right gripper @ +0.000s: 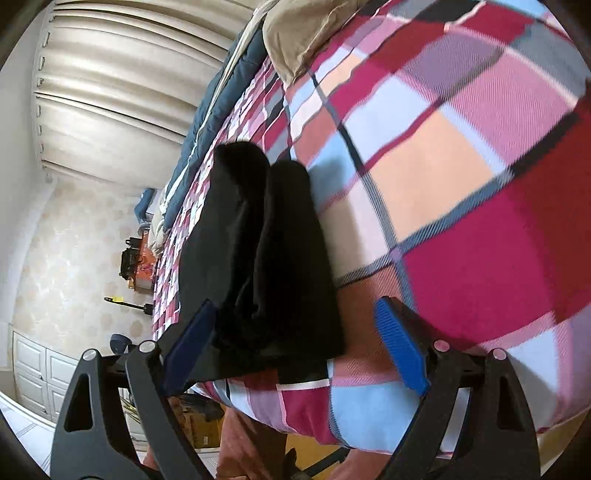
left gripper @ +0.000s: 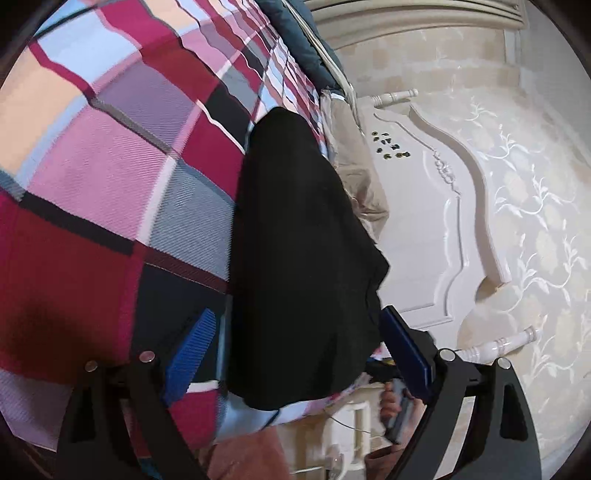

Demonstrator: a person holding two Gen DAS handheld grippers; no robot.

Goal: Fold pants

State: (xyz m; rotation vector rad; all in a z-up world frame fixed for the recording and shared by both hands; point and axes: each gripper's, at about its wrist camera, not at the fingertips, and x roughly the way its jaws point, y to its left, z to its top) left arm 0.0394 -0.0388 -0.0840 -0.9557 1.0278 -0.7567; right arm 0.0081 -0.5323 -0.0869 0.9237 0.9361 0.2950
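Note:
Black pants [left gripper: 295, 258] lie folded in a long strip on the plaid bedspread [left gripper: 110, 166], near the bed's edge. My left gripper [left gripper: 299, 350] stands open around the strip's near end. Its left blue pad [left gripper: 192, 354] is clear of the cloth and its right pad [left gripper: 406, 347] is beside the cloth's edge. In the right wrist view the black pants [right gripper: 266, 258] show two lengthwise folds side by side. My right gripper [right gripper: 295, 345] is open, straddling their near end. One pad [right gripper: 192, 343] sits at the cloth's left edge, the other pad [right gripper: 400, 347] over bare bedspread [right gripper: 461, 166].
A beige garment [left gripper: 354, 158] and a blue quilt [left gripper: 295, 33] lie further along the bed. A white carved headboard [left gripper: 424, 221] stands past the bed's edge. Cream curtains [right gripper: 110, 92] and a white cabinet [right gripper: 37, 369] show beyond. A hand [left gripper: 391, 402] grips something below the bed's edge.

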